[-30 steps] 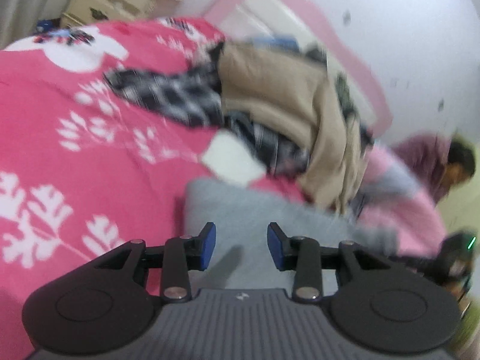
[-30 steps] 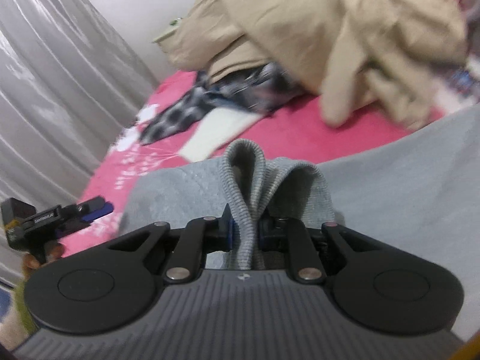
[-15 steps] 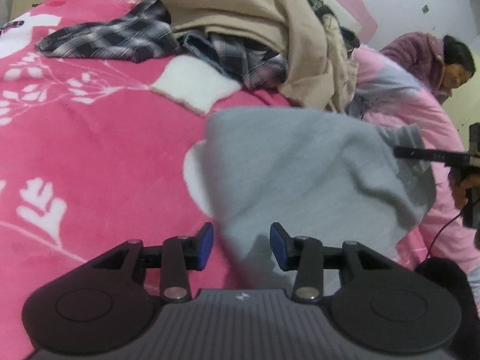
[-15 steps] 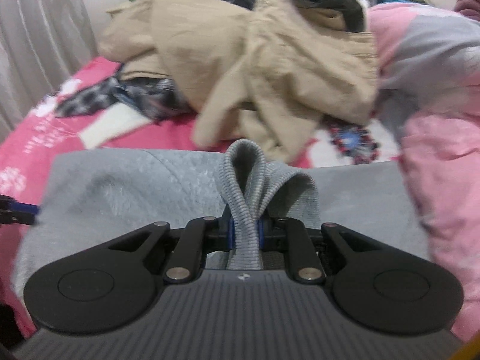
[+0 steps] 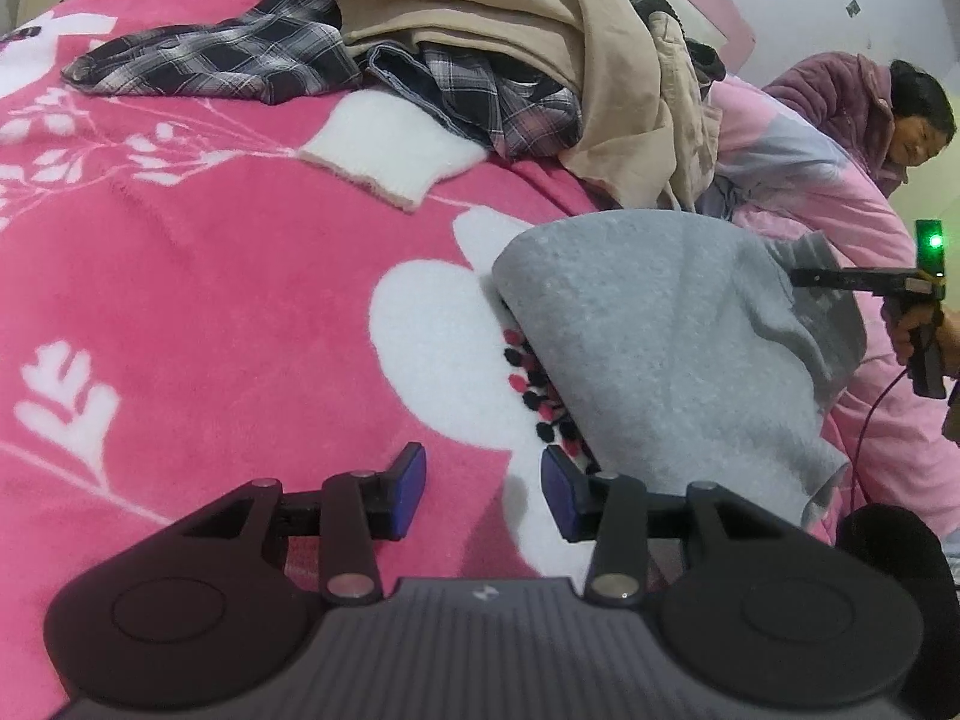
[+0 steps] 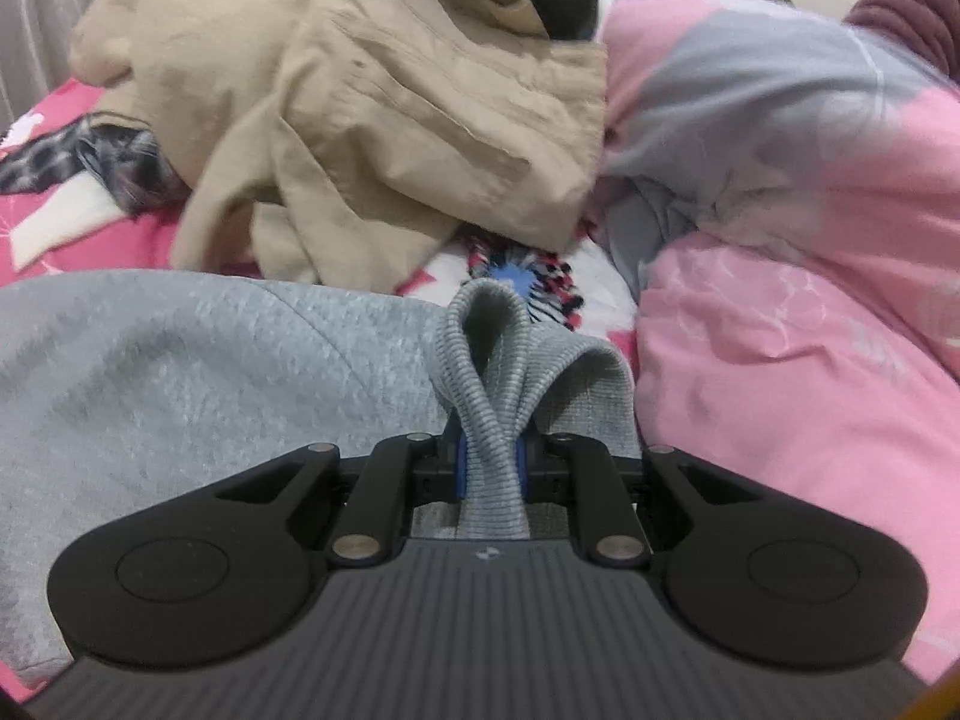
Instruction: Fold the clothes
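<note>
Two wrist fisheye views, each looking forward and down along its own gripper fingers, low over a bed.

Left view: close above the pink floral blanket (image 5: 198, 276), facing across toward the clothes pile (image 5: 492, 30), with the right gripper (image 5: 840, 279) at the far right edge. Right view: nearer still, pressed up to the grey garment (image 6: 198, 372) (ribbed edge filling the centre), facing the same pile. Shared by both: grey garment, tan clothing, plaid shirt, pink quilt.
</note>
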Demonstrator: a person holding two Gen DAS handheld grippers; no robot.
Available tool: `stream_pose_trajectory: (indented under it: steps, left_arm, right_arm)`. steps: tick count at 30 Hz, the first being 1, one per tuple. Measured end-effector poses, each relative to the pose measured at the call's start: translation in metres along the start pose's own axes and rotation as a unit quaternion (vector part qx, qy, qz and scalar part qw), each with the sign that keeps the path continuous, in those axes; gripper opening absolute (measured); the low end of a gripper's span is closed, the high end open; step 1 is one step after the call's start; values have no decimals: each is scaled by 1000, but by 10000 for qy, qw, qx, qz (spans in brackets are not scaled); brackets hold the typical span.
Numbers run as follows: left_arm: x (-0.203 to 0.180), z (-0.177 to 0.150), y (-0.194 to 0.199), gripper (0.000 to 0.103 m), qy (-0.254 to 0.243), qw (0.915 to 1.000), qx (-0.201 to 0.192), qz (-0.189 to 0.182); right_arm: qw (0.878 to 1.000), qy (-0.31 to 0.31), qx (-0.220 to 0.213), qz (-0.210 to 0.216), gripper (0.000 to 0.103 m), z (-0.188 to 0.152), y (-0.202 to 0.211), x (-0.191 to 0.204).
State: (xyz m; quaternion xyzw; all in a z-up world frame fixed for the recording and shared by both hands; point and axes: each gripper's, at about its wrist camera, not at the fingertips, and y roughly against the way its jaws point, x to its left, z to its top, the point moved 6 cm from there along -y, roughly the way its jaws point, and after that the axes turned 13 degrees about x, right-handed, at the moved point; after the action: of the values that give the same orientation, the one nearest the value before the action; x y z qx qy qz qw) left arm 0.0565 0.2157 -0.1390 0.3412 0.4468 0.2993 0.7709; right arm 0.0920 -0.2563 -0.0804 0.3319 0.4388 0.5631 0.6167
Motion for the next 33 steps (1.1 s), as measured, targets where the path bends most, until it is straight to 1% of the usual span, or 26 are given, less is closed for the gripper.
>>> stream_pose_trajectory:
  steps: [3,5,7,8,9,10,12,13,16,17,18,19,20,22,23,25,26,27,28,29,30,32,33]
  left_arm:
    - [0,0,0,43,-13,10000,4,7]
    - [0,0,0,43,-7,10000,5,-1]
    - [1,0,0,44,0,10000,5,-11]
    - [1,0,0,44,11,10000,6,-14]
    - [1,0,0,44,21,10000,8,-18]
    - [1,0,0,44,33,10000,9,-23]
    - [2,0,0,44,54,10000,10,-33]
    - [2,1,1,44,60,10000,7,-37]
    - [1,0,4,44,61,10000,-11,-34]
    - [0,1,5,44,65,10000,-18,-30]
    - [-1,1,5,44,71,10000,-25,-45]
    - [-2,2,6,44,82,9999,-30,-63]
    - [-3,2,6,44,112,9999,-24,-100]
    - [-4,3,8,44,174,9997,-11,-183]
    - [-7,4,8,44,221,9993,7,-289]
    - [-15,9,7,44,384,9971,96,-642]
    - [-20,11,5,44,454,9951,161,-866]
    - [-24,14,3,45,521,9929,229,-1042]
    - [-28,17,0,46,570,9915,281,-1136]
    - [-32,21,-4,47,622,9901,330,-1210]
    - [-32,25,-8,47,685,9898,359,-1200]
    - [-28,35,-18,47,852,9880,416,-1222]
    - [-25,39,-23,48,949,9867,444,-1247]
  right_arm:
    - [9998,-127,126,25,14,-6,-19,-9]
    - [9995,-226,203,16,23,-13,-33,-14]
    - [9989,-360,292,-71,39,-19,-46,-22]
    - [9988,-381,283,-152,43,-20,-47,-25]
    - [9986,-400,247,-261,52,-19,-45,-28]
    - [9981,-425,197,-388,58,-18,-41,-31]
    - [9973,-468,100,-549,63,-18,-28,-39]
    - [9963,-483,29,-709,63,-19,-20,-44]
    - [9878,-566,-187,-1437,64,-25,7,-61]
    - [9854,-582,-248,-1581,64,-29,18,-65]
    - [9837,-552,-323,-1683,63,-32,29,-66]
    - [9844,-457,-441,-1641,62,-35,41,-59]
    - [9873,-322,-578,-1441,62,-38,54,-45]
    - [9935,-2,-789,-824,58,-48,77,-6]
    - [9949,220,-837,-520,57,-54,85,16]
    - [9942,680,-830,-8,52,-68,95,60]
    - [9932,827,-799,173,51,-76,97,81]
    - [9923,905,-769,361,49,-82,100,98]
    - [9912,912,-770,570,47,-86,103,113]
    - [9893,911,-816,795,47,-91,107,129]
    - [9859,1024,-887,985,47,-95,112,145]
    - [9761,1411,-1040,1284,48,-102,123,181]
    - [9708,1595,-1114,1402,51,-105,127,199]
